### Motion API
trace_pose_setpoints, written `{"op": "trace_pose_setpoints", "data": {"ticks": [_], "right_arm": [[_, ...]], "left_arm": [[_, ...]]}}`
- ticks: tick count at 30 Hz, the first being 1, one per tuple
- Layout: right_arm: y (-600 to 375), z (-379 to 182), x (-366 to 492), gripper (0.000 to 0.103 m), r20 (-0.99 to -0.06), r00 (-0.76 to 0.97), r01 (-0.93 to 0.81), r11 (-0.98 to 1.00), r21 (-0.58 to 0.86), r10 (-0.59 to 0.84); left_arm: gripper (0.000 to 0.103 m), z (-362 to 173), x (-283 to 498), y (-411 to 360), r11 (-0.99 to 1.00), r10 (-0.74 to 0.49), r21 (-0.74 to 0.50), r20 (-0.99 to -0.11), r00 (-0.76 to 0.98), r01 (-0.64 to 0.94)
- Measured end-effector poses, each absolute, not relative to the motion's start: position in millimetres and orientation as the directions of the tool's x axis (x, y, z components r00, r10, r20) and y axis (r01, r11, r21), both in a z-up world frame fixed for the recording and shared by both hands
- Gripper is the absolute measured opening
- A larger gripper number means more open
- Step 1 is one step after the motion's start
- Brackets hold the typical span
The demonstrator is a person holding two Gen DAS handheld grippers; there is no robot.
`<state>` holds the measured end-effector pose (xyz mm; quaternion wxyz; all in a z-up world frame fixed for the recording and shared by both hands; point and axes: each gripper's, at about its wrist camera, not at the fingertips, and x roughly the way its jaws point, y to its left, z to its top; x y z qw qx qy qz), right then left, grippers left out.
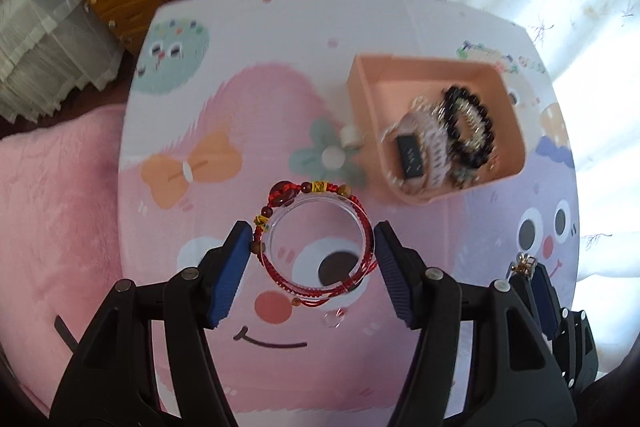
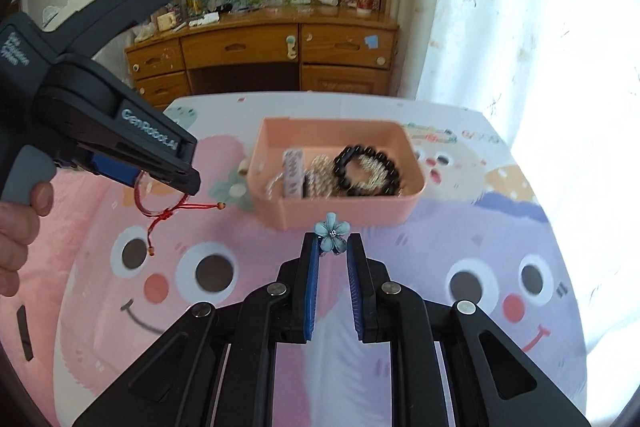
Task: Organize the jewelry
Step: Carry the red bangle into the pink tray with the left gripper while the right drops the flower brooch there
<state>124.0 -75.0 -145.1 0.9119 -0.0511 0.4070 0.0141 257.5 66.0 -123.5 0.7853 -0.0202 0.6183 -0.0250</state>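
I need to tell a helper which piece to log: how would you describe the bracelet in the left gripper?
Start at the peach box on the cartoon table; nearer than it, the left gripper holds a clear ring wrapped in red braided cord bracelet. Unlike the black beaded bracelet in the box, it carries red, brown and yellow beads.

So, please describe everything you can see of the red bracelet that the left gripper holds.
The red bracelet is braided red cord with a large red bead, small brown and red beads, and yellow knots. It lies around a clear plastic ring, which looks transparent and rigid. The left gripper holds this ring between its blue fingers, above the table. In the right wrist view, loose cord ends tipped with small beads hang down below it.
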Motion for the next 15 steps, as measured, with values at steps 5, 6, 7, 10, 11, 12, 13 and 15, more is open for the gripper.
{"op": "trace_pose_setpoints", "data": {"ticks": [5,6,7,10,11,12,13,15], "right_arm": [[-98.7,-122.0,148.8,0.014,-0.717,0.697,-0.058,0.996,-0.066,-0.007],[-103.4,-118.0,154.4,0.014,-0.713,0.701,-0.06,0.996,-0.06,-0.001],[-108.0,-114.1,160.5,0.014,-0.709,0.705,-0.063,0.997,-0.055,0.005],[-116.1,-106.1,176.4,0.014,-0.699,0.715,-0.067,0.996,-0.06,0.006],[-119.7,-104.4,183.1,0.014,-0.695,0.719,-0.067,0.996,-0.055,0.01],[-124.1,-102.3,188.7,0.014,-0.691,0.722,-0.065,0.997,-0.045,0.016],[-127.6,-100.4,194.2,0.014,-0.689,0.724,-0.063,0.997,-0.032,0.024],[-135.0,-98.6,204.4,0.014,-0.686,0.726,-0.068,0.998,-0.005,0.046]], "left_arm": [[0.06,-92.6,275.6,52.2,0.997,-0.075,-0.074,-0.944,0.322,0.017],[0.06,-87.7,279.2,48.7,0.997,-0.078,-0.078,-0.939,0.334,0.012],[0.06,-82.0,281.7,45.1,0.997,-0.08,-0.082,-0.936,0.342,0.009],[0.06,-72.8,292.2,37.5,0.994,-0.097,-0.107,-0.926,0.364,-0.007],[0.06,-71.1,295.2,35.0,0.993,-0.104,-0.117,-0.923,0.37,-0.011],[0.06,-70.5,297.1,32.4,0.992,-0.11,-0.123,-0.922,0.372,-0.01],[0.06,-69.0,300.6,28.5,0.992,-0.117,-0.129,-0.92,0.375,-0.009],[0.06,-67.3,306.3,21.9,0.99,-0.122,-0.138,-0.917,0.379,-0.016]]}}
